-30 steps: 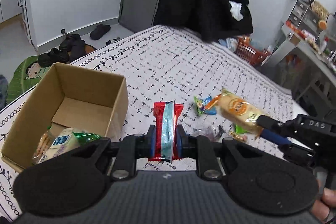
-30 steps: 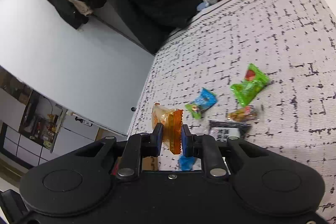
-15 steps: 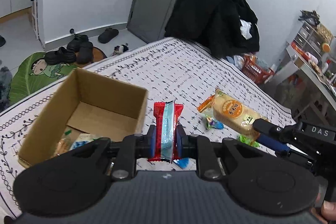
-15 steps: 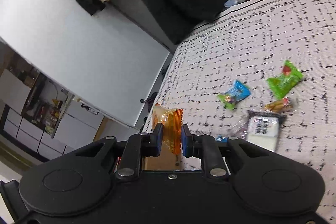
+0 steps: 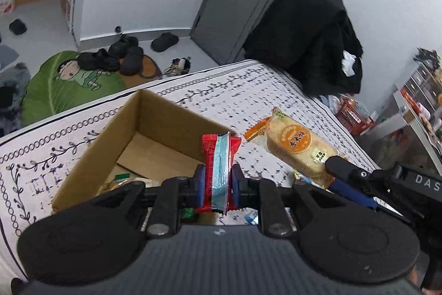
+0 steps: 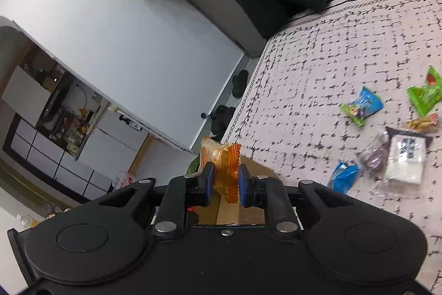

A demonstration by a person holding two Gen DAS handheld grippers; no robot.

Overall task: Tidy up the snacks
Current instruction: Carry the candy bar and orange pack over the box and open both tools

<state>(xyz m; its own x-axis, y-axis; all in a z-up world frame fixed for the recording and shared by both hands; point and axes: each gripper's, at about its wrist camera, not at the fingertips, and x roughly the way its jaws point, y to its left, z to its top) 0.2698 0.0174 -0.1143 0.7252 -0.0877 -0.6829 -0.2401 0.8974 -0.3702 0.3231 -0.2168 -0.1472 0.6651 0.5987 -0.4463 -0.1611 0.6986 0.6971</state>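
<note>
The left claw (image 5: pixel 216 184) is clamped on a red and pale blue snack packet (image 5: pixel 219 170), which stands upright between the blue pads, in front of the near right corner of an open cardboard box (image 5: pixel 116 134). The box sits on a bed (image 5: pixel 248 90) covered in a white spread with a black broken-line pattern and a leafy border. Inside the box a few wrapped snacks lie on the bottom, mostly hidden behind the claw. To the right in the left wrist view, the right claw (image 5: pixel 330 170) reaches in from the side, gripping by one end a rice cracker packet (image 5: pixel 295 145) with an orange round label; the packet hangs in the air, tilted, just right of the box's far right corner. In the right wrist view the same claw (image 6: pixel 225 181) pinches the orange crimped end of that packet (image 6: pixel 221 159) tightly, with cardboard showing directly below. Further along the bed lie loose snacks, well apart from the box: a blue and green packet (image 6: pixel 360 107), a bright green packet (image 6: pixel 425 94), a small orange packet (image 6: pixel 422 123), a clear-wrapped white packet with a black label (image 6: pixel 404 159), and a small blue packet (image 6: pixel 344 176). A black coat (image 5: pixel 309 35) is heaped at the far end of the bed.
</note>
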